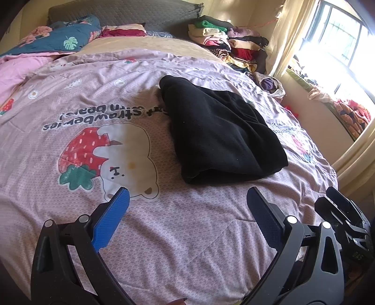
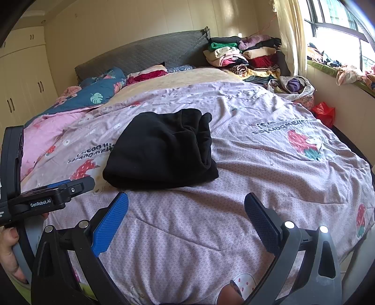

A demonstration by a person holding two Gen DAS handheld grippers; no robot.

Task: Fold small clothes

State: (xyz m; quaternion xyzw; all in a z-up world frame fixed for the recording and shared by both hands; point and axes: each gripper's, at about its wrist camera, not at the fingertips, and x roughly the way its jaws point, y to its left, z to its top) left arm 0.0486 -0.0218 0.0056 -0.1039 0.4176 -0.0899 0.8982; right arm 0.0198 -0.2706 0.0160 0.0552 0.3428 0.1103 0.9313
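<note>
Black garment [image 1: 222, 133] lies folded into a compact bundle on the bed [image 1: 164, 234], approx. mid-sheet, partly over the printed text. One end shows a rounded fold; the opposite end shows stacked layered edges, best seen in the right wrist view [image 2: 161, 150]. Fold looks finished, judging by the tidy outline.

Left gripper [image 1: 187, 199]: spread wide, nothing between the pads, held short of the garment's near edge w/o touching it. Right gripper [image 2: 186, 201]: likewise spread, empty, just short of the bundle. Both aim at the bundle from the same side of the bed, left one further left. Probable reason: grippers pulled clear so the fold is not disturbed.

Part of the left gripper's body shows at the left edge of the right wrist view, w/ a hand [image 2: 9, 253] on its handle.

Clothes pile [image 1: 229, 44] sits at the far corner by the headboard [image 1: 126, 14], well apart from the bundle; likely the stock of items, folded or pending, cannot tell which. Crumpled quilt [image 1: 54, 40] at far left.

Assessment: this item appears done; next step prob. is moving it aside or fetching another piece.
</note>
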